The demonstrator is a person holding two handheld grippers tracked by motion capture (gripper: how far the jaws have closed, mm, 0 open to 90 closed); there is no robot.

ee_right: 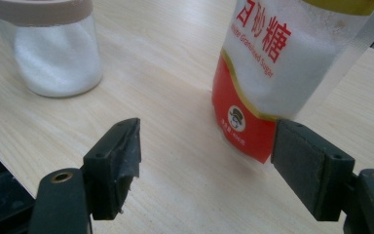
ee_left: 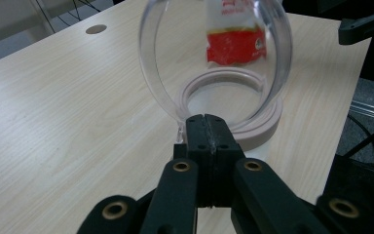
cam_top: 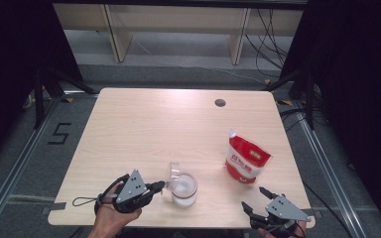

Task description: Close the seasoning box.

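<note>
Jar (cam_top: 184, 189) with sugar sits near the table's front edge (cam_top: 178, 222), lid flipped up. We see the left gripper (cam_top: 159, 186) clenched at its rim hinge; the right gripper (cam_top: 254, 197), jaws released, faces the upright sugar bag (cam_top: 246, 159) just beyond.

Only a jar (cam_top: 184, 189) with its raised lid (cam_top: 173, 170) and a sugar bag (cam_top: 246, 159) obstruct the near tabletop (cam_top: 144, 129); a wide bare lane runs between them, and the far half lies open.

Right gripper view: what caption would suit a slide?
Open right gripper faces a red-and-white sugar bag, with a sugar jar beside.
</note>
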